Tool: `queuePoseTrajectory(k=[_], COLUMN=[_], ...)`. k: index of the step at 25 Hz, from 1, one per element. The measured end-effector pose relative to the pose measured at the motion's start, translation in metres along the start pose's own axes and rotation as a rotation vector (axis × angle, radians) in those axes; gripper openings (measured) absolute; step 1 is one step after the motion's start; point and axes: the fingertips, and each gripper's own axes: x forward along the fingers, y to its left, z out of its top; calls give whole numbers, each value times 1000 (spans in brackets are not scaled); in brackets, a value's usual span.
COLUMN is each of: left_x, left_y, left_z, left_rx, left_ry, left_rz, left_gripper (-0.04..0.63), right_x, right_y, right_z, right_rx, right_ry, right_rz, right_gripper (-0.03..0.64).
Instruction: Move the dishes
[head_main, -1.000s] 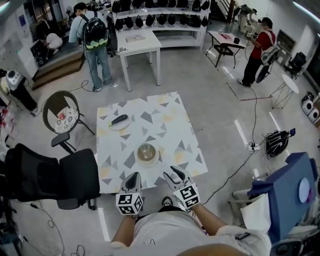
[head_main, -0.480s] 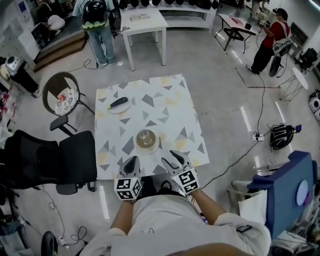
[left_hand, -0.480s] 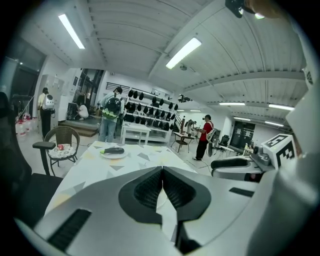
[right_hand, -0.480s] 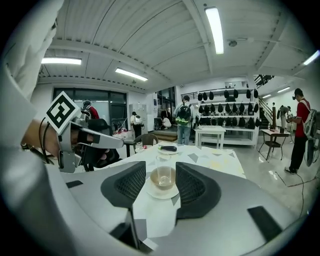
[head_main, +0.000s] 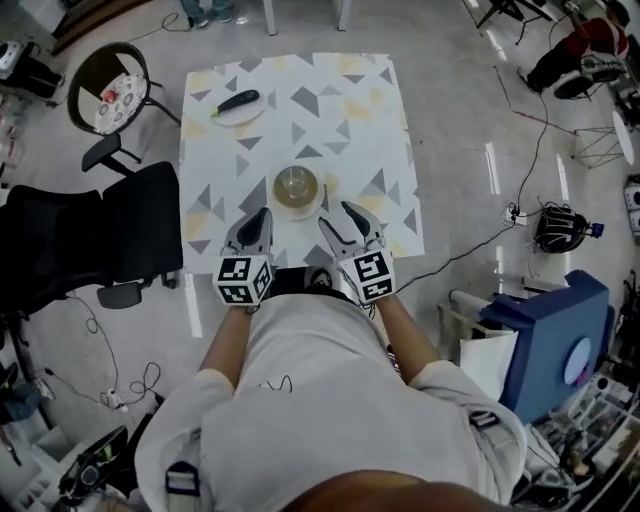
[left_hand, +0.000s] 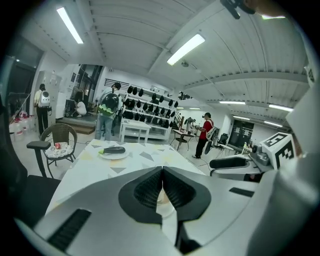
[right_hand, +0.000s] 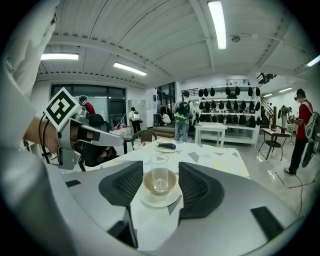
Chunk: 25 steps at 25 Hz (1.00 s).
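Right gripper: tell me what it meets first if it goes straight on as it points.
Probably the glass, upright in the bowl on its saucer, dead ahead. The right gripper has just been opening its jaws, with nothing between them yet. Pointing slightly down, it might touch the saucer's rim first.

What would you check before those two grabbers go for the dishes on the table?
1. The right gripper is open: ok; its jaws have just been opening, nothing between them.
2. The left gripper is open: not ok, jaws together.
3. The glass stands upright in the bowl: ok.
4. The bowl sits on its plate: ok.
5. The far plate with the dark vegetable is out of the way: ok.
6. The glass is empty: cannot tell.
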Motion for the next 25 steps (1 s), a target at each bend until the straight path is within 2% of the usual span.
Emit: queuePoseTrajectory(k=[7,16,25], left_x=[13,10,0], left_y=[30,75,104], left_z=[-12,-35,-44], left_rx=[-36,-88,-129], left_ry=[56,104,126], left_rz=[9,62,112], left_gripper=[21,21,21], right_x=[42,105,146], right_y=[5,7,8], right_z=[-16,-34,-43], right_rx=[-35,-93,-47], right_ry=[83,163,208], right_rz=[25,61,97], right_gripper=[249,291,331])
